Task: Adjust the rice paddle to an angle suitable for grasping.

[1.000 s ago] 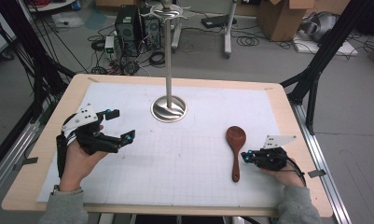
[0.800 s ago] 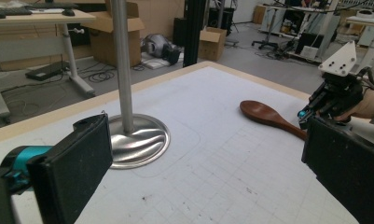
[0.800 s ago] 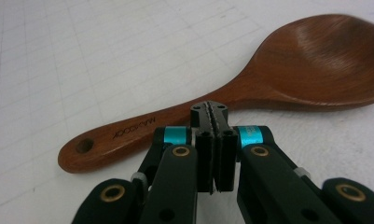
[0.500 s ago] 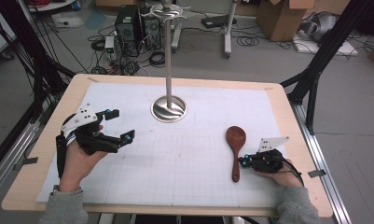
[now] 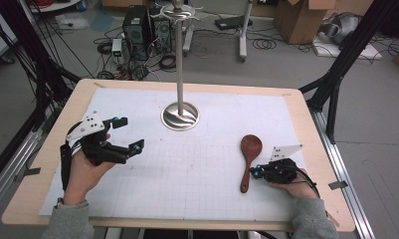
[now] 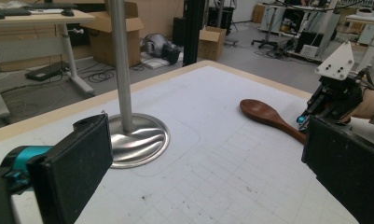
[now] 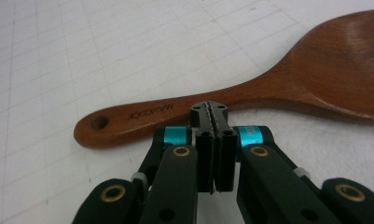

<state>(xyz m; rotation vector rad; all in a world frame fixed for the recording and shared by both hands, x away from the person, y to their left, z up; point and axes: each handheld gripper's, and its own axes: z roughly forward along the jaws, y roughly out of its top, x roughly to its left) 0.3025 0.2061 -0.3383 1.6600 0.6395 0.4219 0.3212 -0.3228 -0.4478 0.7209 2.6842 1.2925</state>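
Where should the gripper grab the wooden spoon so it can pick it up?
Probably the thin handle of the wooden spoon, near its middle, coming from above with one jaw on each long side. It lies flat on the table, and its bowl is too wide. The right gripper, jaws shut, sits beside the handle.

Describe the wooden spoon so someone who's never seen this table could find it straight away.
Start at the tall metal pole on its round steel base, standing mid-table on the white grid mat. Look toward the near right: the wooden spoon lies flat there, bowl pointing away, beside the right tongs. It is the only brown wooden thing on the mat.
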